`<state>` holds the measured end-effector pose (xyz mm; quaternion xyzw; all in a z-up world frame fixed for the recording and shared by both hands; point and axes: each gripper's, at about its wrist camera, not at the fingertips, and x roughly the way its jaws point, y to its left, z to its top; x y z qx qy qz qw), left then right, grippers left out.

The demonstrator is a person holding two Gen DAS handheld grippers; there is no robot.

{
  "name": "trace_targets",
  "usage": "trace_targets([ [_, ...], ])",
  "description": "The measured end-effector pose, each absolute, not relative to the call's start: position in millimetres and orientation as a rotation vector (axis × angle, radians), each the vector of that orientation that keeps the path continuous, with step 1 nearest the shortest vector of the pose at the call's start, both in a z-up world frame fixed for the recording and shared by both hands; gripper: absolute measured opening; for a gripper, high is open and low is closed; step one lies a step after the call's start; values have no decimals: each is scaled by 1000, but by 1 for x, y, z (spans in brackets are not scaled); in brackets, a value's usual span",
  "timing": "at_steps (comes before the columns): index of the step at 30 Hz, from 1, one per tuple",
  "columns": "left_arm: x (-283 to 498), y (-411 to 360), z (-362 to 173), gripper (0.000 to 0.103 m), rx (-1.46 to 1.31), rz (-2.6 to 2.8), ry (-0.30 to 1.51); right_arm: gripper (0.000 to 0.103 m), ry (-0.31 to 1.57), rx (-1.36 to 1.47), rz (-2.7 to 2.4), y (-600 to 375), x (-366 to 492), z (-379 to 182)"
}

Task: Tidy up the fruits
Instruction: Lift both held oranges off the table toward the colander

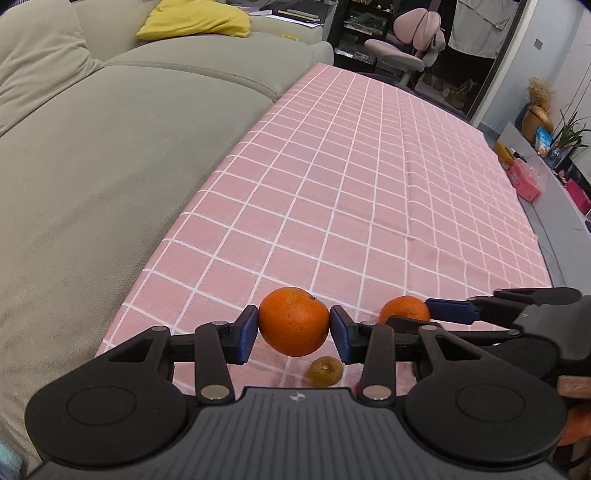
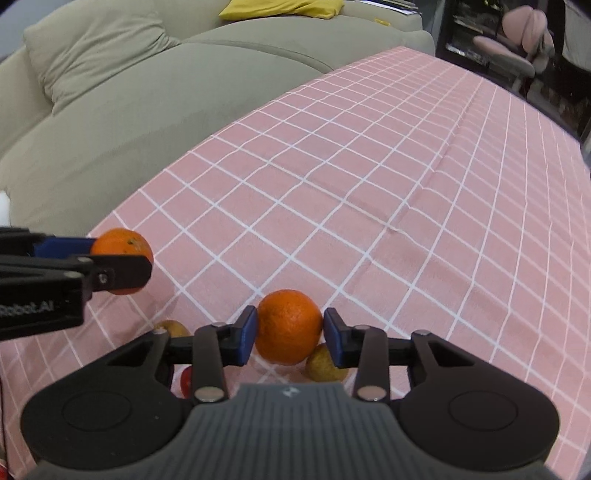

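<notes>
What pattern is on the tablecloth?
Pink with a white grid of squares; the tablecloth shows best in the left wrist view.

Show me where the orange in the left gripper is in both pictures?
Left wrist view: the orange sits bottom centre, clamped between the blue jaws.
Right wrist view: the same orange is at the left edge.
Shared landmark: the yellow cushion on the sofa.

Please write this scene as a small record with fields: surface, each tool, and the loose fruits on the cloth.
surface: pink checked tablecloth, grey sofa beside it
left tool: closed on an orange
right tool: closed on a second orange
loose fruits: yellow-brown fruit and another, small red fruit
</notes>
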<state>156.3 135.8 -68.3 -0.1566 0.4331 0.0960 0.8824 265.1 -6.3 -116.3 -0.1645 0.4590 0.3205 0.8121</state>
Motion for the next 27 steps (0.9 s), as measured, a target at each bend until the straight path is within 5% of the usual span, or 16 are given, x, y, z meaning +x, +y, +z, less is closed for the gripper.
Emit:
trace_targets([
  [27, 123, 60, 17, 47, -381, -125, 820, 32, 819, -247, 616, -108, 153, 8],
])
